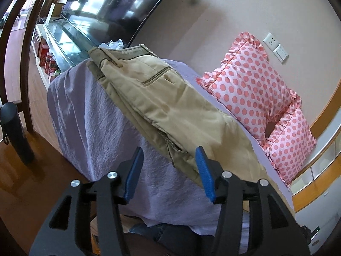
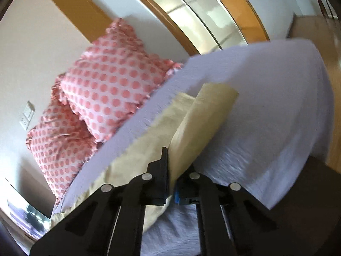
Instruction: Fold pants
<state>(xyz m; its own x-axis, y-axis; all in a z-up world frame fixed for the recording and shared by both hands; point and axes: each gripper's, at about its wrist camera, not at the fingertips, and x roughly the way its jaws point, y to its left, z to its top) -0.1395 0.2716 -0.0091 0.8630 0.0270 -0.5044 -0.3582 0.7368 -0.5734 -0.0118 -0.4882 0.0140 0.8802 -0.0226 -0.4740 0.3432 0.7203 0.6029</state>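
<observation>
One pair of khaki pants (image 1: pixel 162 98) lies on the one lavender-sheeted bed (image 1: pixel 89 123). Two pink polka-dot pillows (image 1: pixel 251 83) sit at the bed's far side. Two grippers, the left gripper (image 1: pixel 169 171) and the right gripper (image 2: pixel 170 170), are at the bed's near edge.

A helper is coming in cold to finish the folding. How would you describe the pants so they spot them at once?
Find the bed covered with a lavender sheet. Beside the pink polka-dot pillows lie the pants, long and already doubled. They are the only plain khaki thing there, with a welt pocket showing.
</observation>
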